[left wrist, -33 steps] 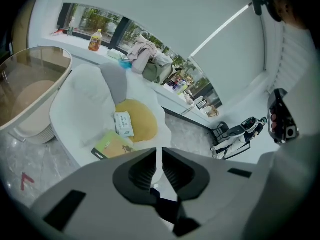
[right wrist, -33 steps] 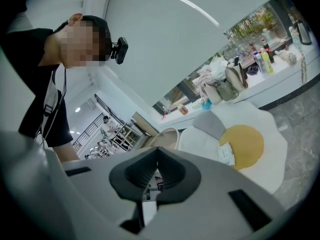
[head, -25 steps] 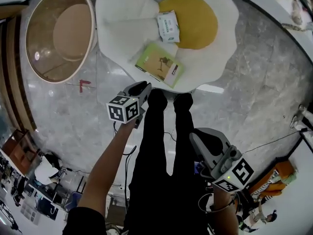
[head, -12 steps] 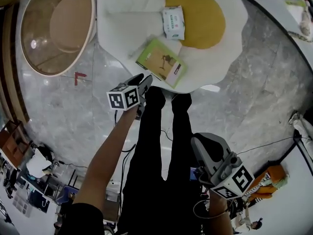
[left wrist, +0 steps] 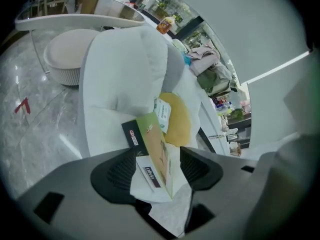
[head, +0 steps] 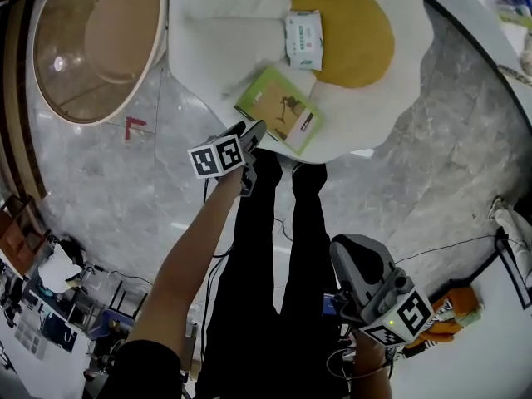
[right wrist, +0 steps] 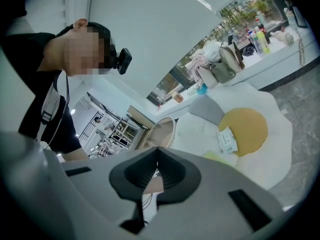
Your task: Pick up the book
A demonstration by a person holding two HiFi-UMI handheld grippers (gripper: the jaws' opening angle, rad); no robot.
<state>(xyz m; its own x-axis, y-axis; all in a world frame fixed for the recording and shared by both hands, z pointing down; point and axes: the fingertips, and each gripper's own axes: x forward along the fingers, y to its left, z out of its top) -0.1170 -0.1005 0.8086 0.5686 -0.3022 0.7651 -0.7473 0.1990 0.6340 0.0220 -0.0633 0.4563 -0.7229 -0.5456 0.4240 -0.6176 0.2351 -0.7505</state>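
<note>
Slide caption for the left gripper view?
Left gripper, jaws just opened, with the thin green-covered book between them, not yet gripped, on a white egg-shaped cushion.

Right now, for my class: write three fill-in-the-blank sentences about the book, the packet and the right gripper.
The book has a mostly ___ cover.
The packet lies on the cushion's ___ patch.
The right gripper's jaws, open or shut, are ___.
Missing words: green; yellow; shut.
</note>
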